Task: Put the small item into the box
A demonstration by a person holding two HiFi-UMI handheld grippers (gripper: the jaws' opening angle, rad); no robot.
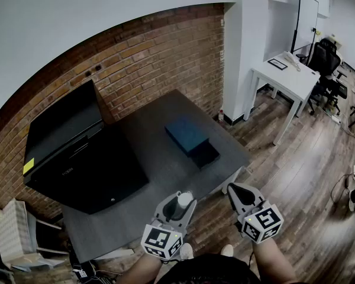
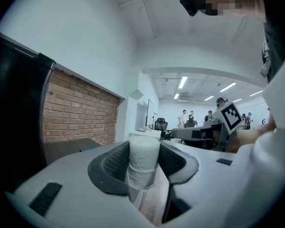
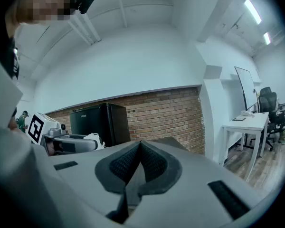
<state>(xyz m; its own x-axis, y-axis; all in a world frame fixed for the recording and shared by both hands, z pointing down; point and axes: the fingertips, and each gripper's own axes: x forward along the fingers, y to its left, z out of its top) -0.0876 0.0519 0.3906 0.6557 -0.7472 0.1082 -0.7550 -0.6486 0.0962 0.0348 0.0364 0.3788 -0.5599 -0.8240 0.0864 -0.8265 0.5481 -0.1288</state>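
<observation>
My left gripper (image 1: 181,202) is shut on a small white cylinder (image 1: 184,199), held upright near the dark table's front edge. In the left gripper view the white cylinder (image 2: 143,159) stands between the two black pads (image 2: 113,165), which press on both its sides. My right gripper (image 1: 239,193) hovers off the table's front right corner; in the right gripper view its pads (image 3: 154,164) meet at the tips with nothing between them. The box (image 1: 192,139), dark blue with its lid set askew, lies on the grey table (image 1: 148,158) beyond both grippers.
A large black cabinet (image 1: 71,152) stands on the table's left half against the brick wall (image 1: 160,52). A white desk (image 1: 284,78) and office chairs (image 1: 328,61) are at the right on the wooden floor. A white crate (image 1: 15,232) sits low at the left.
</observation>
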